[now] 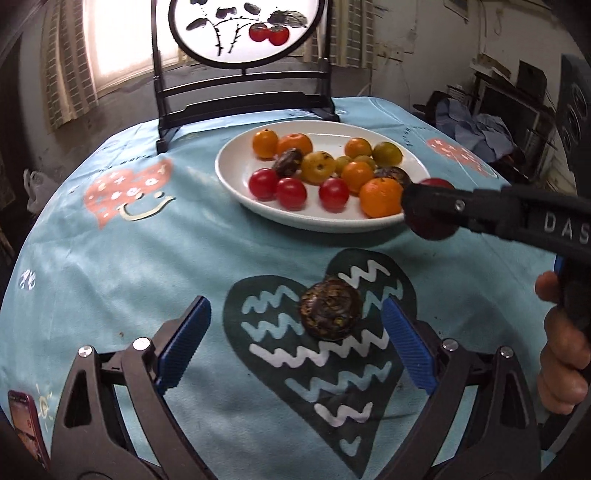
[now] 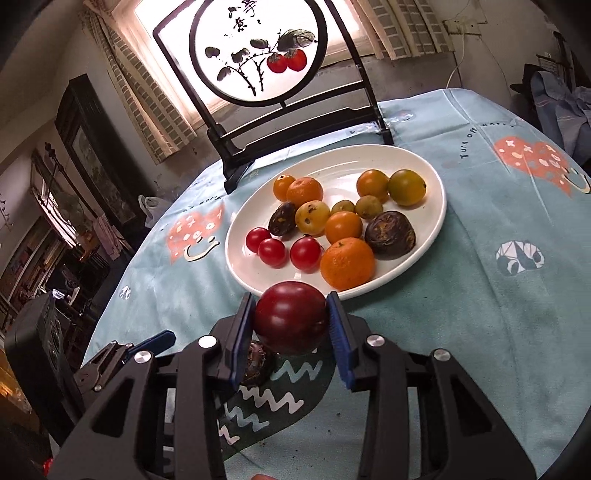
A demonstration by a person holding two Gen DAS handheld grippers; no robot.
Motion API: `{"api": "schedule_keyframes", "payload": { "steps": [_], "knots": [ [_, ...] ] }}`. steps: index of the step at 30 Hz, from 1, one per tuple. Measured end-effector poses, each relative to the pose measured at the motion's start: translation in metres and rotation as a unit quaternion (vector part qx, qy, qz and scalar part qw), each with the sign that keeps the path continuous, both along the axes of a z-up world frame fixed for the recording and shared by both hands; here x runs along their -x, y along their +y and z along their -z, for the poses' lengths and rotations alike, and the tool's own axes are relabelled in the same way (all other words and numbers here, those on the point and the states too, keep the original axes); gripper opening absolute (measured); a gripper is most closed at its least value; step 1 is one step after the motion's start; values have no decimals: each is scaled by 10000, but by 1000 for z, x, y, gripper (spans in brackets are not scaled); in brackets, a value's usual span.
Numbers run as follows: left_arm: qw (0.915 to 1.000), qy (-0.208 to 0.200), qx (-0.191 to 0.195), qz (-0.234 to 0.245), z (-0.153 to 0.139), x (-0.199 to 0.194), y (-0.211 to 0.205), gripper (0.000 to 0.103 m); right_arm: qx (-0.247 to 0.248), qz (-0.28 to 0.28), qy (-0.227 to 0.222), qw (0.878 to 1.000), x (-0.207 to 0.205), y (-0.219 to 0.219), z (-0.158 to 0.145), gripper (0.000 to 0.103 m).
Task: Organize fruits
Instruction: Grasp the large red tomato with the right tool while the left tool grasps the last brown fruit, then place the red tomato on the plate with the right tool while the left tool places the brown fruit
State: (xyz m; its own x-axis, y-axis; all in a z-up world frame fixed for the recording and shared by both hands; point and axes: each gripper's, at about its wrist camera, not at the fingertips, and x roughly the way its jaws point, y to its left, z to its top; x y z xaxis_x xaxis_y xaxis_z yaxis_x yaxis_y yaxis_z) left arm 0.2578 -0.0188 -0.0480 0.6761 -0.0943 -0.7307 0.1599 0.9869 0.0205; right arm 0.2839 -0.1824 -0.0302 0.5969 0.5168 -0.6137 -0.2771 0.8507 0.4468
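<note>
A white plate [image 1: 236,184] holds several small fruits: oranges, red tomatoes, yellow-green ones and dark brown ones. It also shows in the right wrist view [image 2: 424,170]. My right gripper [image 2: 291,325] is shut on a dark red fruit [image 2: 290,319] and holds it above the cloth at the plate's near rim. In the left wrist view the right gripper [image 1: 428,212] reaches in from the right with the red fruit [image 1: 437,182] partly hidden. My left gripper [image 1: 295,343] is open, its blue pads on either side of a dark brown fruit [image 1: 330,308] lying on the tablecloth.
A round table wears a light blue cloth [image 1: 129,266] with heart prints. A black stand with a round painted screen [image 1: 243,33] rises behind the plate. A phone [image 1: 26,421] lies at the near left edge. Clutter lines the room's walls.
</note>
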Motion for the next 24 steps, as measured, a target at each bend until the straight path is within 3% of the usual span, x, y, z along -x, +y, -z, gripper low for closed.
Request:
{"api": "schedule_keyframes", "payload": {
  "steps": [5, 9, 11, 13, 24],
  "knots": [
    [9993, 305, -66, 223, 14, -9, -14, 76, 43, 40, 18, 10000, 1, -1, 1, 40],
    [9990, 386, -116, 211, 19, -12, -15, 70, 86, 38, -8, 10000, 2, 0, 0, 40],
    [9987, 444, -87, 224, 22, -13, -15, 54, 105, 51, -33, 9999, 2, 0, -1, 40],
    [9985, 482, -62, 255, 23, -14, -15, 45, 89, 53, -34, 9999, 2, -1, -2, 40],
    [9991, 369, 84, 211, 15, -6, -11, 44, 180, 104, -75, 9998, 4, -3, -1, 40]
  ]
}}
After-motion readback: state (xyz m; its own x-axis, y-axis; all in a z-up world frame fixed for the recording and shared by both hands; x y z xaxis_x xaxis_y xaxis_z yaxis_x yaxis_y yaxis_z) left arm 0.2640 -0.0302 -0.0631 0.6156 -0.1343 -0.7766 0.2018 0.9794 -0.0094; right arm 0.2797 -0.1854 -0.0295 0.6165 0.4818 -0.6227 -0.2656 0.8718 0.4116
